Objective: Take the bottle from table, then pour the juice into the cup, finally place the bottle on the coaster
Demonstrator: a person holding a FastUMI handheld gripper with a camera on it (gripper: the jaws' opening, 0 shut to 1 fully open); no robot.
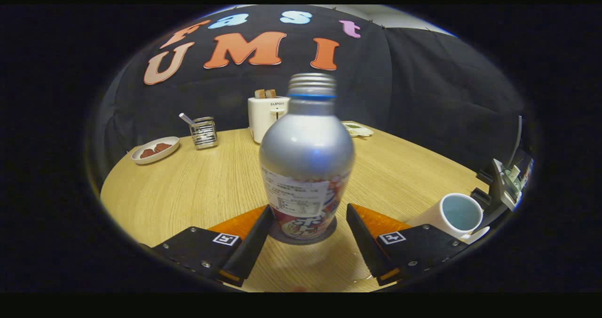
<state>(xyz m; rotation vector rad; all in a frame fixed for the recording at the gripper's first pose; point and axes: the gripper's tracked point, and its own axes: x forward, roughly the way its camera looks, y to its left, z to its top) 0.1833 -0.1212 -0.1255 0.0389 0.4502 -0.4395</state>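
Two fingers of the gripper (pixel 308 231) stand spread, released, with the bottle (pixel 306 167) upright between them on a dark coaster (pixel 329 233), mostly hidden under it. To the right, near, sits the cup (pixel 454 216), partly cut off by the right finger. Far back, a toaster (pixel 265 115) is partly hidden behind the bottle.

Gripper (pixel 308 226) level, its jaws spread wide apart.
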